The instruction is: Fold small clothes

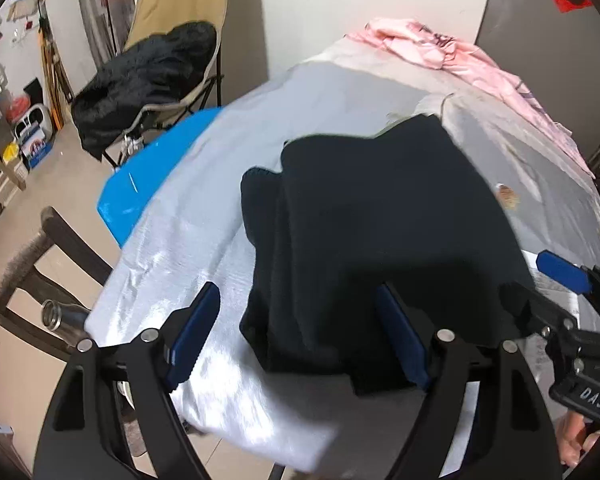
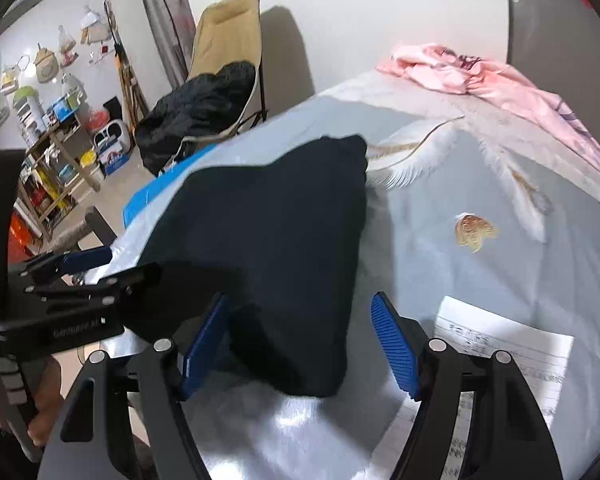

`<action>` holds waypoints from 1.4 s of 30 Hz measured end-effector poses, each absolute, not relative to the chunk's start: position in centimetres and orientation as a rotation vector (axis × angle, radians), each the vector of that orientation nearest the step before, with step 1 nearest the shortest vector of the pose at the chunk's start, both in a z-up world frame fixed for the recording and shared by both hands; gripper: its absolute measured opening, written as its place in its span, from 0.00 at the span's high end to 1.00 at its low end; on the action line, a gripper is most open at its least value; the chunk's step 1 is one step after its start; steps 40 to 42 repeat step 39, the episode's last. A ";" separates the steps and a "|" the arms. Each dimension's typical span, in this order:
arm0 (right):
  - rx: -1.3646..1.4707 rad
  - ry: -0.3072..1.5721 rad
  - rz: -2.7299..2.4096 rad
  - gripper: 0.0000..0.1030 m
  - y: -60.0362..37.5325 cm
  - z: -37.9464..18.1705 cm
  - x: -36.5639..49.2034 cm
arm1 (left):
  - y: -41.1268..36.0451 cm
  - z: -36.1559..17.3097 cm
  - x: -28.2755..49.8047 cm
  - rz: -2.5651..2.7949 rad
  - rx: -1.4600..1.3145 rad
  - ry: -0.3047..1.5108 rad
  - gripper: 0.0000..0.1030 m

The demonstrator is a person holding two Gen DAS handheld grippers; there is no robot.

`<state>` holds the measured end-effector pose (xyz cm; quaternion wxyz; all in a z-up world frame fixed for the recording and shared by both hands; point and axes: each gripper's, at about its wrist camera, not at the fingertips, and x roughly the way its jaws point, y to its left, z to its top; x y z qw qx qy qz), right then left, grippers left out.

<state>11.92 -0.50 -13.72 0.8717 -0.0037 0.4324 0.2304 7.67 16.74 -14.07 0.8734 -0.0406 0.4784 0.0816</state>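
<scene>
Dark garment (image 1: 364, 216) lies folded between both spread grippers.

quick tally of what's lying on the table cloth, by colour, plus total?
Dark navy garment: 1
Pink garment: 1
White paper sheet: 1
Total: 3

Both lie on the pale grey cloth. The left hand-held gripper and right hand-held gripper are open over the near edge of the navy piece.
</scene>
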 end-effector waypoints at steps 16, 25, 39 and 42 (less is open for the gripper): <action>-0.010 0.772 0.427 0.13 -2.5 -8.9 4.4 | 13.1 -5.0 -0.3 0.207 -0.008 0.770 0.04; -0.028 0.750 0.406 0.12 -2.6 -8.2 3.2 | 12.3 -3.7 -1.6 0.220 0.022 0.752 0.04; 0.002 0.782 0.409 0.12 -2.8 -8.9 3.7 | 11.8 -4.3 -1.6 0.255 0.033 0.756 0.04; 0.002 0.782 0.409 0.12 -2.8 -8.9 3.7 | 11.8 -4.3 -1.6 0.255 0.033 0.756 0.04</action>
